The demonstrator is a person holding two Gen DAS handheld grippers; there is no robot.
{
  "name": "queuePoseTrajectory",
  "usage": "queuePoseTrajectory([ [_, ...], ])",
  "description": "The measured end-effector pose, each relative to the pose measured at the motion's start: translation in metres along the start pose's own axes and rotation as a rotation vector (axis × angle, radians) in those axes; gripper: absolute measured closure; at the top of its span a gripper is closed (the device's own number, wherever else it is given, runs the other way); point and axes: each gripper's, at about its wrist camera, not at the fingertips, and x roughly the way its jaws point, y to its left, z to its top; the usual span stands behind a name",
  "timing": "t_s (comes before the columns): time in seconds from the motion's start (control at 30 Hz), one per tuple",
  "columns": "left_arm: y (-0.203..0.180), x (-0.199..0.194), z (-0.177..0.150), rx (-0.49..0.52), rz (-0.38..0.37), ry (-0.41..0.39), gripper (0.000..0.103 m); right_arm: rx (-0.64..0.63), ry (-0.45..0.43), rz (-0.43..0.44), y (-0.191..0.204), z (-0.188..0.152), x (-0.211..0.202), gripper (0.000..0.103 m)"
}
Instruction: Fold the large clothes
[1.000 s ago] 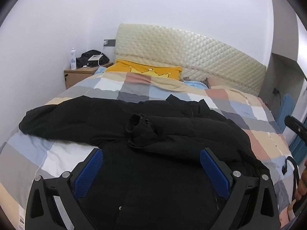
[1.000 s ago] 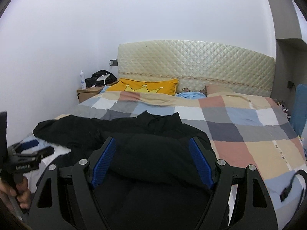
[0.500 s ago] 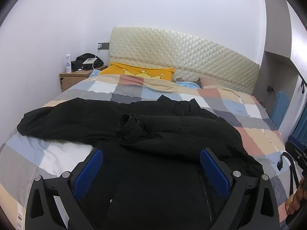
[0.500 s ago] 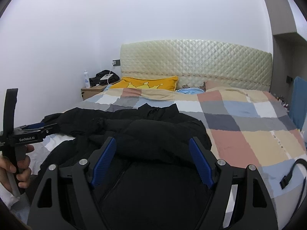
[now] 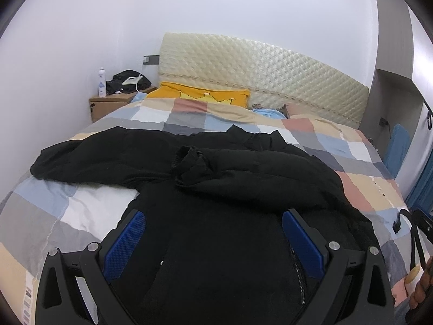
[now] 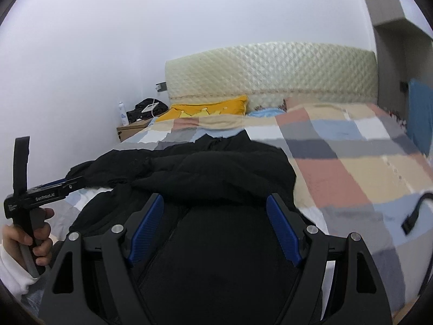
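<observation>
A large black jacket (image 5: 230, 205) lies spread on the checked bedspread (image 5: 360, 187), front zip up. Its right sleeve (image 5: 243, 168) is folded across the chest, cuff near the middle. Its left sleeve (image 5: 89, 157) stretches out to the left. My left gripper (image 5: 213, 238) is open and empty, held above the jacket's lower body. My right gripper (image 6: 213, 227) is open and empty above the same lower part of the jacket (image 6: 216, 178). The left gripper also shows at the left of the right wrist view (image 6: 40, 192), held by a hand.
A quilted cream headboard (image 5: 265, 75) and a yellow pillow (image 5: 200, 96) are at the far end. A wooden nightstand (image 5: 108, 105) with a bottle and dark items stands at the far left. A black cable (image 6: 414, 214) lies on the bed's right edge.
Both grippers have drawn back and risen a little from the jacket, staying open. The jacket lies as before, right sleeve folded across the chest.
</observation>
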Motion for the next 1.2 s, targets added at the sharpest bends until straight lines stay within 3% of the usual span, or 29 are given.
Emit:
queuePoseTrajectory([
  [0.13,-0.003,-0.009,-0.004,0.005,0.019,-0.023,0.001,0.015,0.010,-0.045,-0.010,-0.004,-0.007,0.024],
  [0.37,-0.003,-0.015,-0.008,0.011,0.015,-0.037,0.001,0.015,0.004,-0.038,-0.010,-0.007,-0.013,0.024],
  [0.57,0.011,0.003,-0.002,-0.047,-0.012,0.029,0.001,0.019,0.018,-0.041,-0.010,-0.014,-0.013,0.024],
  [0.9,0.036,0.090,0.043,-0.168,-0.085,0.204,0.001,0.054,0.112,-0.024,-0.018,-0.011,0.032,0.024],
  [1.2,0.037,0.194,0.072,-0.206,-0.085,0.295,0.019,0.012,0.258,-0.064,-0.045,0.012,0.120,0.024],
])
